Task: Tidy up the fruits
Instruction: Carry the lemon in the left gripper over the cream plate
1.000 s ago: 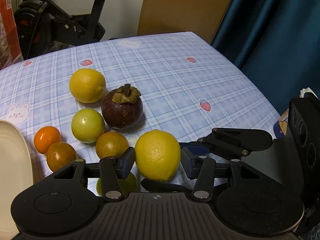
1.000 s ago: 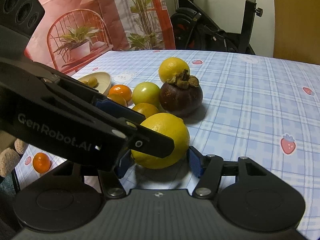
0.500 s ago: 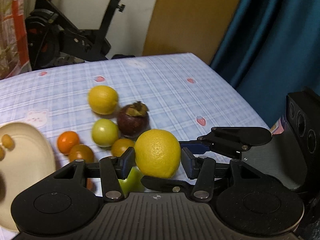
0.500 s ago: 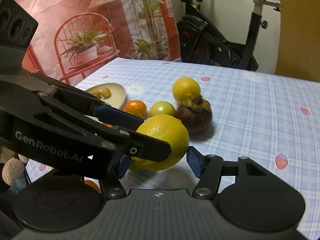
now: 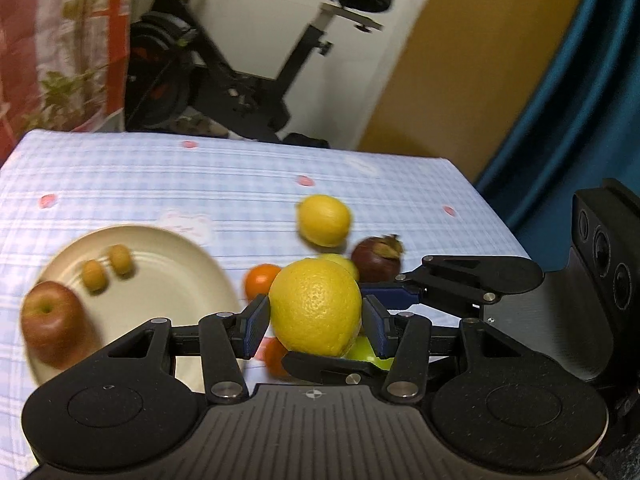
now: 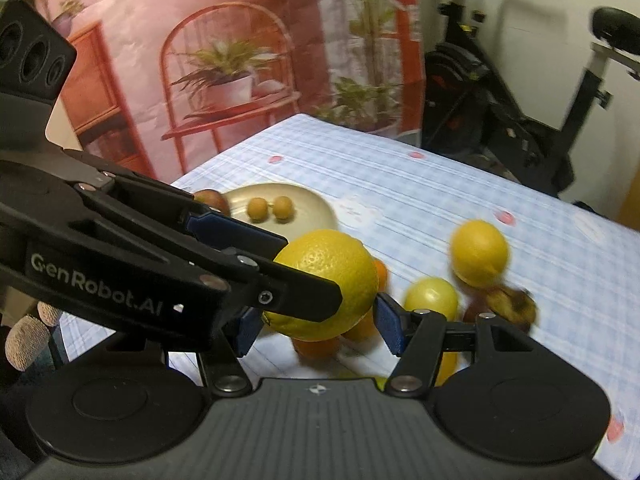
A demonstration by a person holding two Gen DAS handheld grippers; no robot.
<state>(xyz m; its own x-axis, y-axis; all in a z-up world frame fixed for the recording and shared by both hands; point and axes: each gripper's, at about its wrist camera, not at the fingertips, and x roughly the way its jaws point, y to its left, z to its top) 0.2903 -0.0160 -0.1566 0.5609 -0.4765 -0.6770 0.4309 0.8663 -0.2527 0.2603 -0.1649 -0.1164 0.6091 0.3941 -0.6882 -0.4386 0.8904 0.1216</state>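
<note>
A large yellow lemon (image 5: 316, 306) is held above the table between both grippers. My left gripper (image 5: 316, 322) is shut on it, with blue pads on its two sides. My right gripper (image 6: 316, 320) is shut on the same lemon (image 6: 328, 284), crossing the left one. A cream plate (image 5: 172, 280) at the left holds a red apple (image 5: 50, 316) and two small yellow fruits (image 5: 106, 266). On the cloth lie a second lemon (image 5: 324, 220), a dark mangosteen (image 5: 376, 258), an orange fruit (image 5: 260, 278) and a green-yellow fruit (image 6: 430, 300).
The table has a blue checked cloth (image 5: 160, 176) with strawberry prints. An exercise bike (image 5: 224, 72) stands behind it. A blue curtain (image 5: 580, 80) hangs at the right and a plant backdrop (image 6: 240, 60) at the left. Other small fruits lie hidden under the held lemon.
Both grippers have lifted the lemon higher and swung left. The plate with the apple has come fully into view. The fruit cluster now sits lower and farther off.
</note>
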